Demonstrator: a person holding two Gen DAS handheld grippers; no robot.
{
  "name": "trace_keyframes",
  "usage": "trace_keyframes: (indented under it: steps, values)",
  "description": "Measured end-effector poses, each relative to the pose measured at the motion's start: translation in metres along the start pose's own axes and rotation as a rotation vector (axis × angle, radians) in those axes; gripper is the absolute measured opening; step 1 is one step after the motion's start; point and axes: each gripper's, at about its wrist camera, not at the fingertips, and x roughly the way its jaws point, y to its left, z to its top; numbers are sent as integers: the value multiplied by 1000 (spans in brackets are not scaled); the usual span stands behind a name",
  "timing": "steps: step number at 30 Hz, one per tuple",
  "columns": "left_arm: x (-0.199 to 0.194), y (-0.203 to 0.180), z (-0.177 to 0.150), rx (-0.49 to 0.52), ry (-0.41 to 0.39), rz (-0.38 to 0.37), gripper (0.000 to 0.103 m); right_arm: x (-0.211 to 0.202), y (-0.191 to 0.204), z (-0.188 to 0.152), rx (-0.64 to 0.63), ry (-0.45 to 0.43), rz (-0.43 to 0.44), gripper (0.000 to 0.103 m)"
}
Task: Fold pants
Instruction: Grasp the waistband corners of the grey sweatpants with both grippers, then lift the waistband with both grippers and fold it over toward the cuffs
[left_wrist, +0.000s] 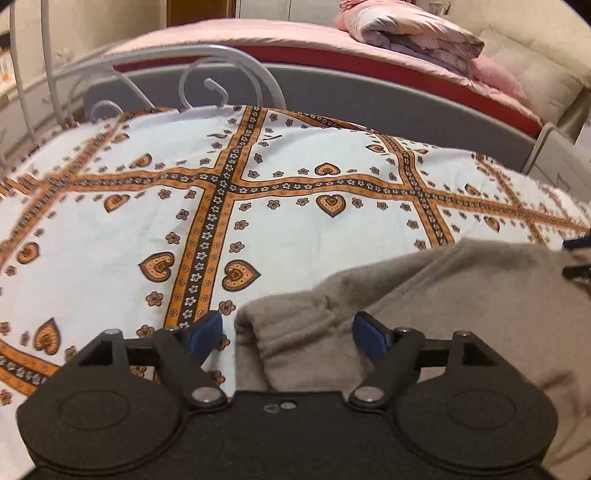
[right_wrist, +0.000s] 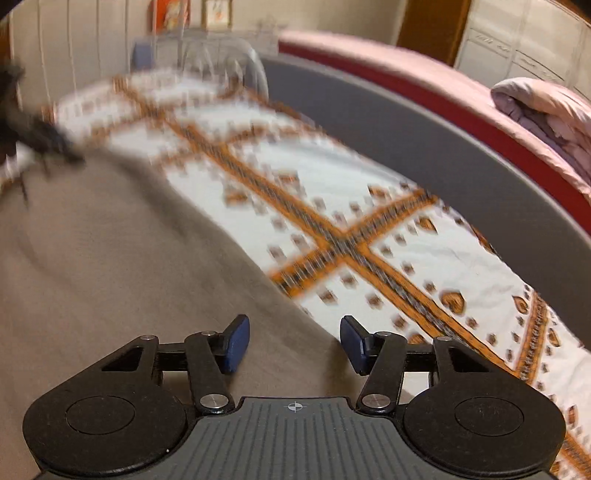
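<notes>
The pants (left_wrist: 424, 306) are a soft, fuzzy grey-brown fleece with rounded, bunched folds. They lie on a bed sheet (left_wrist: 295, 221) of smooth white cloth printed with orange-and-black flowered bands and heart shapes.

My left hand-held gripper (left_wrist: 288, 334) has its blue-padded fingers (left_wrist: 207, 332) spread apart, gripping nothing. A thick rolled edge of the pants sits between them, nearer the right finger; the left finger is over bare sheet.

My right hand-held gripper (right_wrist: 293, 343) is also spread apart and empty. The pants (right_wrist: 110, 277) fill the lower left of its view, and their sloping edge passes between the fingers. The left finger is over fleece, the right finger beside the sheet (right_wrist: 406, 258).

The left wrist view alone shows a white metal bed frame (left_wrist: 207, 70) with scroll curls in sharp detail, and a cream pillow (left_wrist: 535, 77). Both views show a folded pink quilt (left_wrist: 410, 29) on a second bed. The right wrist view is motion-blurred; a dark object (right_wrist: 44, 136) at its left edge cannot be identified.
</notes>
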Motion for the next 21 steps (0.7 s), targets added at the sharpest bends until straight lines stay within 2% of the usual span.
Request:
trace_keyframes:
  steps: [1,3,4,6,9,10,11,12,16,17,21]
  values:
    - [1,-1,3,2,-3,-6,63,1,-7,-2,32,-2,30,55]
    - [5,-7,10,42,-1,19,59,3,-18,-2,88,11,75,55]
    - [6,-9,13,55,-1,34,54,3,-19,-1,82,15,85,55]
    - [11,-10,14,88,14,22,52,0,-18,-1,42,27,102,55]
    - [16,-7,12,63,9,3,50,1,-15,-3,14,34,108,55]
    - [15,-8,11,68,7,0,46,3,-14,-4,18,31,104,54]
    - [13,-8,9,91,3,-12,37,3,-13,-4,26,26,104,50]
    - [11,-6,8,100,2,-36,33,2,-12,-4,31,25,109,48]
    - [11,-5,6,108,-7,-76,20,-1,-11,-5,25,28,128,19]
    - [11,-7,5,113,-23,-75,15,-1,-10,-5,25,28,124,16]
    - [-10,-9,1,108,-121,-86,10,-13,-5,-3,25,1,85,9]
